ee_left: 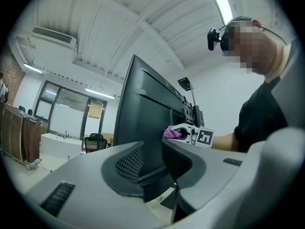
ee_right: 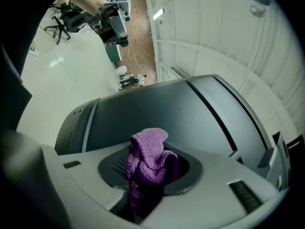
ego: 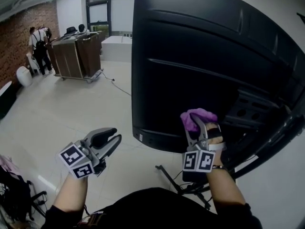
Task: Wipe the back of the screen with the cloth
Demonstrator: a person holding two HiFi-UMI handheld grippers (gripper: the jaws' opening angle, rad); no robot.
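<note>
right gripper (ego: 200,124) clamped on purple cloth (ego: 196,118) | cloth at screen back (ego: 200,56), near lower edge | left gripper (ego: 107,140) jaws apart, empty | risk: hard pressing may rock the screen; drag may pull cloth loose

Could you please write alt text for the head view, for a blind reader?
The right gripper, its jaws shut on a bunched purple cloth, is held at the lower back of a large black screen; the left gripper hangs open and empty over the pale tiled floor.
</note>
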